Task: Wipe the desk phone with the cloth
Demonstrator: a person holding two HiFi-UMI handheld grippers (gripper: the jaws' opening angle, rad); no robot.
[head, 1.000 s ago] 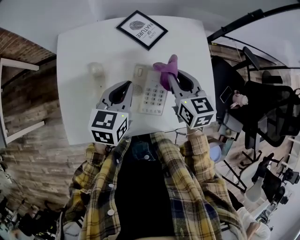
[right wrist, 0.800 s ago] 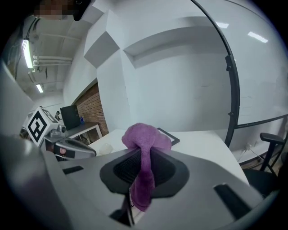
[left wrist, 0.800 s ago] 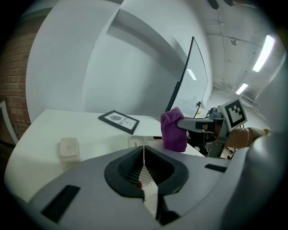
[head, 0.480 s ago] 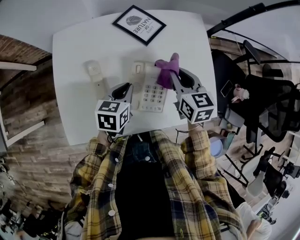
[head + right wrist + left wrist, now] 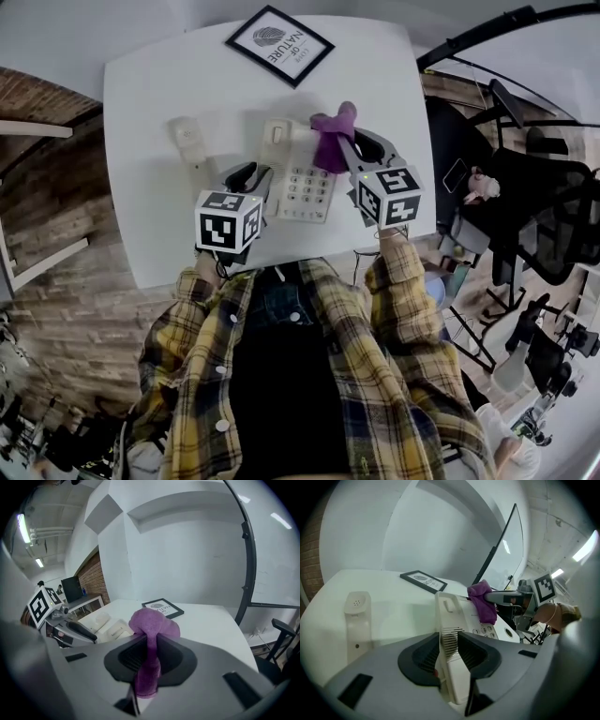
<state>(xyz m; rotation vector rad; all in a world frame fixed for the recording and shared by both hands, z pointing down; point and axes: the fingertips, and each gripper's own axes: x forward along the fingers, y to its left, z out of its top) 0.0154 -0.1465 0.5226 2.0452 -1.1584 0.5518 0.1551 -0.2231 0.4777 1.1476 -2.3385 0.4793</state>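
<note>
Right hand-held gripper (image 5: pixel 149 651) pinches the soft, limp purple cloth (image 5: pixel 152 620), likely best kept bunched at its middle; left hand-held gripper (image 5: pixel 450 656), jaws spread and just opening, straddles the desk phone (image 5: pixel 457 620) edge without pressing; that light, slick plastic probably slides unless steadied there.

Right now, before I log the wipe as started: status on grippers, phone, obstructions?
Left gripper jaws just opening, astride phone base's left edge. Right gripper shut on purple cloth, over the phone. Handset off cradle, lying left of base.
</note>
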